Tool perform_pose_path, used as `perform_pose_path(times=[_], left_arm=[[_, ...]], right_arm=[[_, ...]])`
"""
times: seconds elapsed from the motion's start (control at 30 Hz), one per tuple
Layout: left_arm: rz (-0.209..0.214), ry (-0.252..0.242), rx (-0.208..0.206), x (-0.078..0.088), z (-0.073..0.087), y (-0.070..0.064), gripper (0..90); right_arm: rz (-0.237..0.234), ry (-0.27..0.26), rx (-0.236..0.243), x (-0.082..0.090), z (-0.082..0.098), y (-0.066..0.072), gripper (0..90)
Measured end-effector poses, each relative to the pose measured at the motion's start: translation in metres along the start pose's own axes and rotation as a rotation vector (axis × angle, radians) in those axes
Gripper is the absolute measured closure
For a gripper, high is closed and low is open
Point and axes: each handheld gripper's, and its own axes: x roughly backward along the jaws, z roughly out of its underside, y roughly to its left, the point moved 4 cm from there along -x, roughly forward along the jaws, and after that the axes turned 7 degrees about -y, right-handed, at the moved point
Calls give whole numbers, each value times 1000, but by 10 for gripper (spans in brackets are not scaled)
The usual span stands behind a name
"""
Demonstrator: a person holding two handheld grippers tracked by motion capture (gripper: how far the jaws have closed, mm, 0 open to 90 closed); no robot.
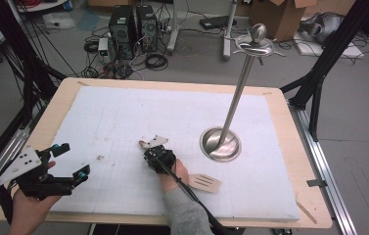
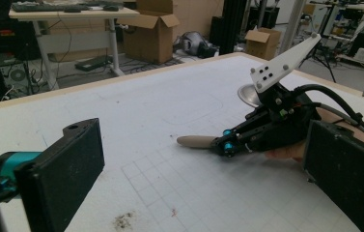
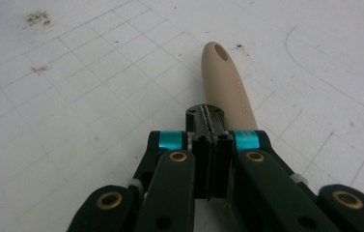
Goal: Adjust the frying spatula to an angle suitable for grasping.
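A spatula lies flat on the white board, its slotted wooden head (image 1: 205, 182) near the front and its beige handle (image 3: 228, 82) pointing away to the far left. My right gripper (image 1: 151, 151) sits low over the handle with its jaws shut pad to pad. The handle runs on from beneath them (image 2: 194, 141), and I cannot tell if they press on it. My left gripper (image 1: 72, 160) hovers at the board's front left, open, with nothing between its pads (image 2: 68, 169). It faces the right gripper (image 2: 224, 144).
A steel stand rises from a round base (image 1: 219, 143) right of centre, its pole leaning up to a hooked top (image 1: 256, 44). The white board (image 1: 123, 112) covers most of the wooden table (image 1: 289, 127). Small dark smudges (image 2: 121, 220) mark the board.
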Motion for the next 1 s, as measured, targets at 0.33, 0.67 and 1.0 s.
perform_pose_path(times=[0.33, 0.67, 1.0], left_arm=[[-5, 10, 0, -1, 2, 0, 18], [7, 33, -10, -7, 6, -4, 18], [2, 31, -7, -6, 7, -3, 17]], right_arm=[[-62, -87, -61, 50, -20, -15, 900], [-78, -32, 32, 96, -16, -50, 900], [-103, 42, 48, 85, 4, -63, 900]])
